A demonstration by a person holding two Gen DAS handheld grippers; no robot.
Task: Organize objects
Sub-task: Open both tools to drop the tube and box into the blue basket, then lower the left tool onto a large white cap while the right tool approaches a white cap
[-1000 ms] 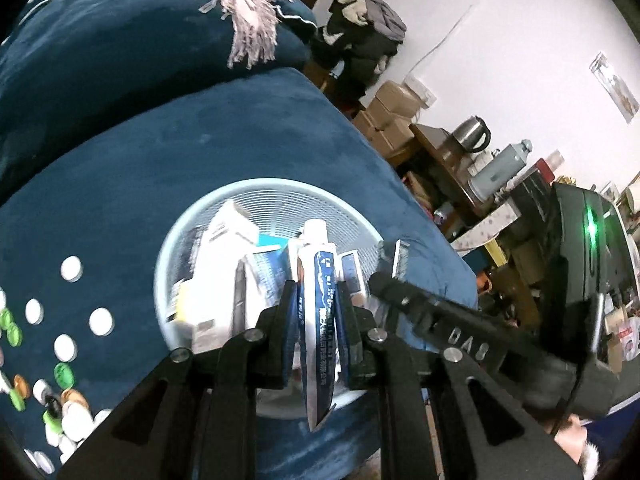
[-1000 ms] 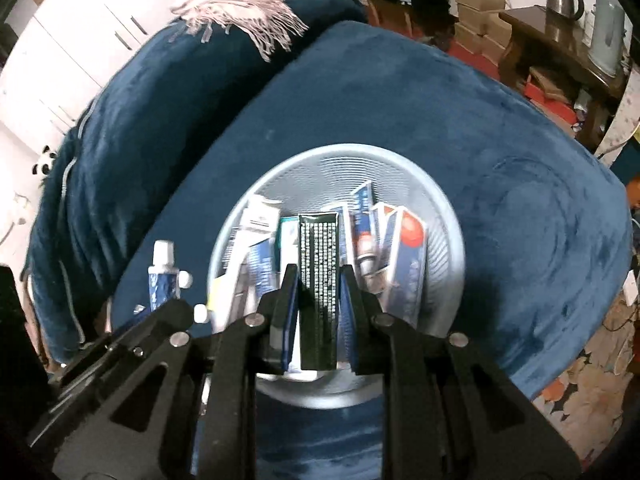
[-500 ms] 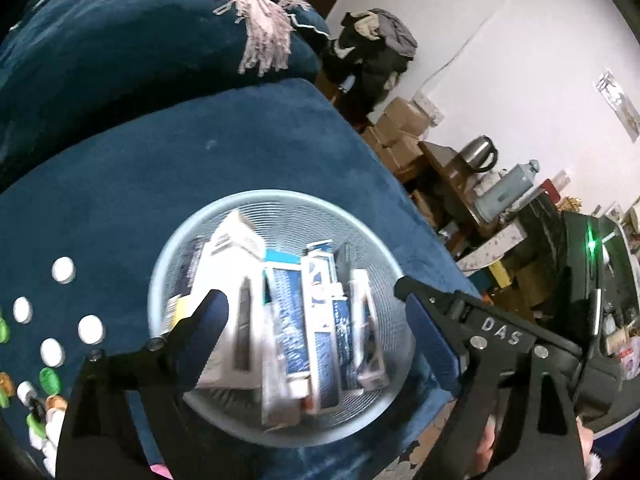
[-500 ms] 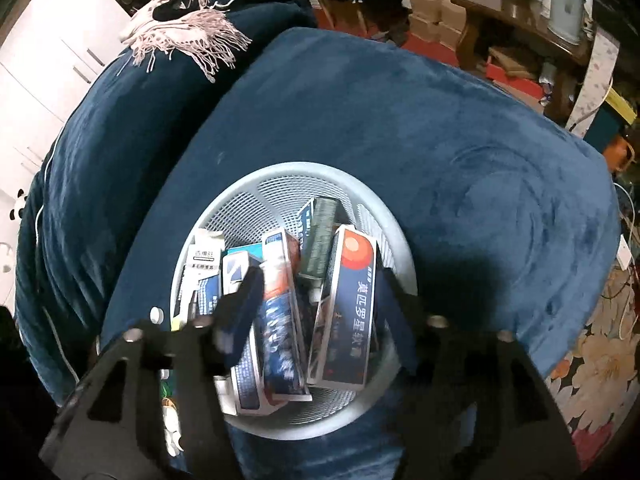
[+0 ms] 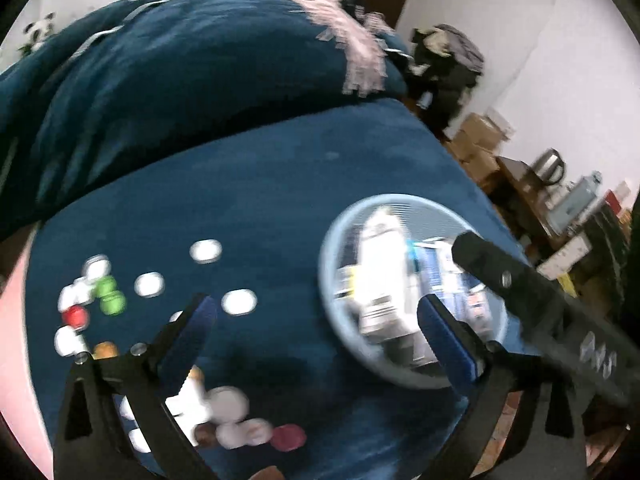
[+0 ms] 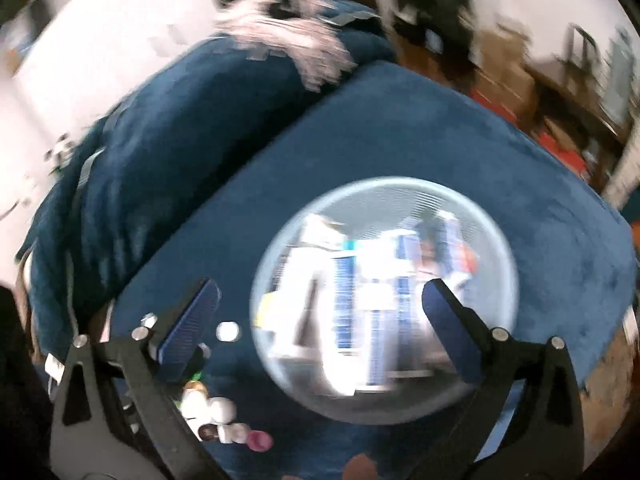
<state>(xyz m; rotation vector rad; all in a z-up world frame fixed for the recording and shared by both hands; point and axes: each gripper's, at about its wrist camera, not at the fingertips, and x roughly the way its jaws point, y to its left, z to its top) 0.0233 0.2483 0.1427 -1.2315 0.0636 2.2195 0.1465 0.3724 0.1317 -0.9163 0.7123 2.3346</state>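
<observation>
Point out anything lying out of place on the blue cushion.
The bottle caps: white, green and red ones lie scattered loose on the blue cushion, left of the round basket. The boxes and tubes sit gathered inside the basket, so the caps look unsorted. Blur hides finer detail.

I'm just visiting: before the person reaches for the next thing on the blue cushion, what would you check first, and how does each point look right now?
1. Left hand-held gripper empty, jaws still opening: ok.
2. Right hand-held gripper empty, jaws still opening: ok.
3. Basket sits upright on the blue cushion: ok.
4. Boxes and tubes lie inside the basket rim: ok, though blurred.
5. Loose bottle caps in view for picking: ok.
6. Sharp view for aiming: not ok, both pictures smeared.
</observation>
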